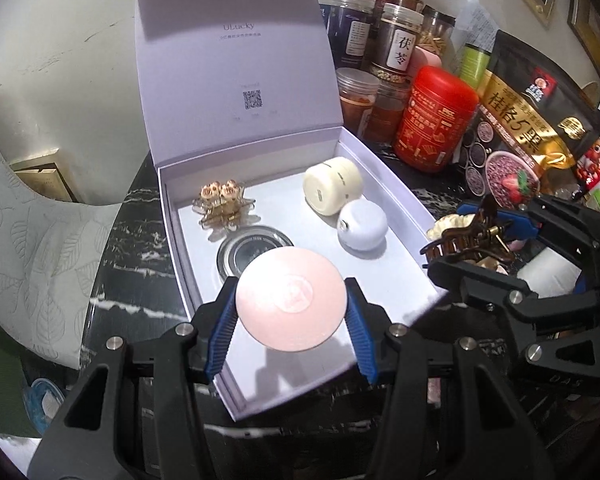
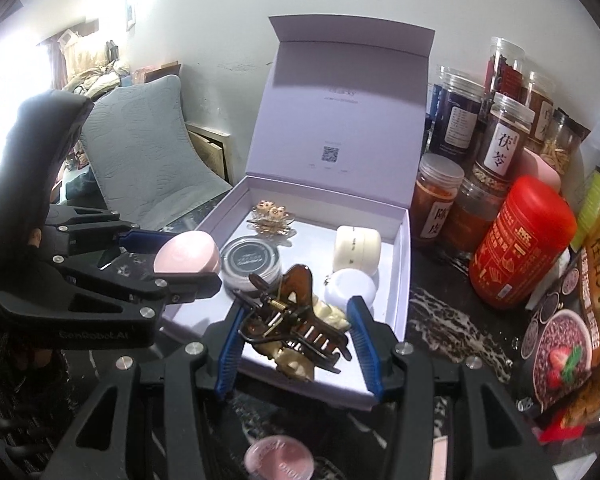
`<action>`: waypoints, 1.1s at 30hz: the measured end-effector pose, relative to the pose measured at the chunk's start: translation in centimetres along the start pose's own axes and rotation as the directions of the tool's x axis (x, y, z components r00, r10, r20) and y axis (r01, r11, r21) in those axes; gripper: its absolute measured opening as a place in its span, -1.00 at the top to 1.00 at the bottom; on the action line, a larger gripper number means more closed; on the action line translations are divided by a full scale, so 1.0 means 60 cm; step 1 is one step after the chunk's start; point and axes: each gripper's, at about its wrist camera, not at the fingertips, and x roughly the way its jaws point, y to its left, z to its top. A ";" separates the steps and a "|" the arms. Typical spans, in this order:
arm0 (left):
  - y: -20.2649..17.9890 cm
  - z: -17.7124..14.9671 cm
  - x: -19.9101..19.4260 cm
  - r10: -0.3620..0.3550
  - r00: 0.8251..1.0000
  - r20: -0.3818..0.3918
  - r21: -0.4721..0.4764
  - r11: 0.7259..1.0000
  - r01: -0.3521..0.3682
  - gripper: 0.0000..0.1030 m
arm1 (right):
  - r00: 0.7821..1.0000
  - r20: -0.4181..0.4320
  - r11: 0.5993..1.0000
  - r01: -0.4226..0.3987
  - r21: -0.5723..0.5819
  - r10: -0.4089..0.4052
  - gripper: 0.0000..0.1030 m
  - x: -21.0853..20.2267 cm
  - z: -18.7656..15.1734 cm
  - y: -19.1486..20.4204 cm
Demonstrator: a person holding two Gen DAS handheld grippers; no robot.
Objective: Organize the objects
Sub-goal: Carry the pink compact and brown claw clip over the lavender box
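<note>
Left hand-held gripper (image 1: 291,308) clamped on pink round compact (image 1: 291,303), lower centre of frame, over open white box (image 1: 396,196). Right hand-held gripper (image 2: 296,328) clamped on brown hair claw (image 2: 288,312), over box's near edge.

I am holding my left gripper (image 1: 291,312) tilted downward, its two blue-padded fingers (image 1: 222,332) pressing on either side of a round pink compact (image 1: 291,307). To its right I am holding my right gripper (image 2: 296,328) at a similar downward tilt, its fingers (image 2: 362,340) clamping a brown hair claw clip (image 2: 290,320) lying crosswise between them.
</note>
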 end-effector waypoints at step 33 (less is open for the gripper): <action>0.039 0.045 0.106 0.017 0.998 -0.058 -0.031 0.999 -0.019 0.04 | 0.998 -0.068 0.998 0.017 0.061 -0.013 0.01 0.158 0.033 -0.079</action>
